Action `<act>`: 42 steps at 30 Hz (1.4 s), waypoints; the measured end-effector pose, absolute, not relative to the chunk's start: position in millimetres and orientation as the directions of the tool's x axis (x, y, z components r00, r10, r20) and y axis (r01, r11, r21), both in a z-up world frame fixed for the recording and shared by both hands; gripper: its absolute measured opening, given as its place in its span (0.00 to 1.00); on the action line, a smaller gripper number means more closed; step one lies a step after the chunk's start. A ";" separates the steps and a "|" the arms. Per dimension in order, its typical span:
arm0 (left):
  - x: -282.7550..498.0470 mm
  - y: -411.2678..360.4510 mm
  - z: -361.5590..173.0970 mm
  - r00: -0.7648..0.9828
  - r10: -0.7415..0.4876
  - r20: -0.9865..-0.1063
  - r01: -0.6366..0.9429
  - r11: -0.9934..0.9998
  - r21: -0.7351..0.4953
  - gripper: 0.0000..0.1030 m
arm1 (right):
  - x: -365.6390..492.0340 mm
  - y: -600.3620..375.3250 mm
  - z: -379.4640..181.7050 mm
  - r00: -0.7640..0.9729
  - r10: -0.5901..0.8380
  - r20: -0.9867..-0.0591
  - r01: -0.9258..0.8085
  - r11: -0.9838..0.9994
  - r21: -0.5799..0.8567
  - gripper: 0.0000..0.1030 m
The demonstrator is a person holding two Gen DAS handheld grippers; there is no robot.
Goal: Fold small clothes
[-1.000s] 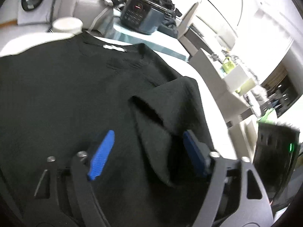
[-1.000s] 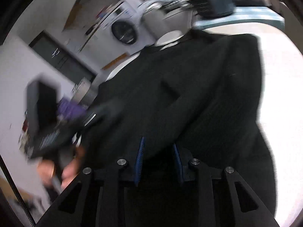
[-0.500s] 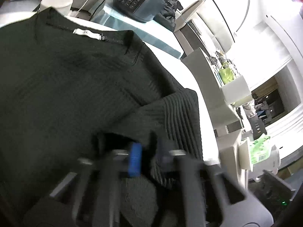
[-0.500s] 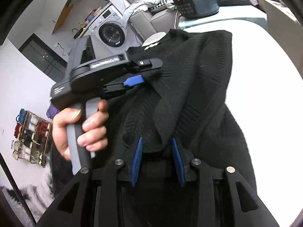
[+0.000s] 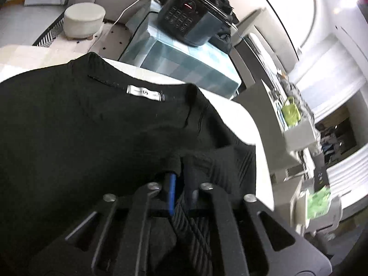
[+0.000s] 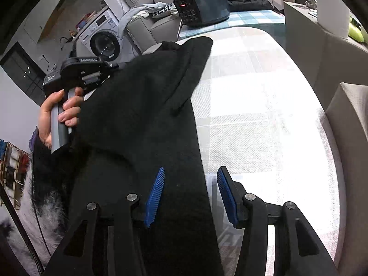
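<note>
Black sweater (image 5: 96,126) fabric is now pinched in the left claw (image 5: 181,184); the right claw (image 6: 191,195), opening, has released it.

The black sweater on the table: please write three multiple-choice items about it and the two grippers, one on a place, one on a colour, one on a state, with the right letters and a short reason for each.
1. Where is the white label?
A. at the neckline
B. on a cuff
C. on the table

2. What colour are the gripper pads?
A. red
B. blue
C. green

3. How do the right gripper's jaws stand?
A. clamped on fabric
B. out of view
C. apart

Key:
1 A: the label lies on the black sweater at the neckline.
2 B: the pads are blue.
3 C: the right gripper has just been opening; the sweater's edge lies between its jaws, unpressed, while the left gripper pinches ribbed fabric.
</note>
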State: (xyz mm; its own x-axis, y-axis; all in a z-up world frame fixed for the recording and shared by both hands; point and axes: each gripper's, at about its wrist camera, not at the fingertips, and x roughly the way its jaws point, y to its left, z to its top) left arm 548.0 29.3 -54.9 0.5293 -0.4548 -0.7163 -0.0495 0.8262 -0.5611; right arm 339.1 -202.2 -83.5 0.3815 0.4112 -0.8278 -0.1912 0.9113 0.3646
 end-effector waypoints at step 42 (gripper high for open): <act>407.0 29.5 -40.7 0.579 -0.329 -0.746 0.003 0.916 -0.401 0.40 | 332.1 -131.5 -89.6 0.416 0.210 -0.885 -0.384 0.923 0.038 0.27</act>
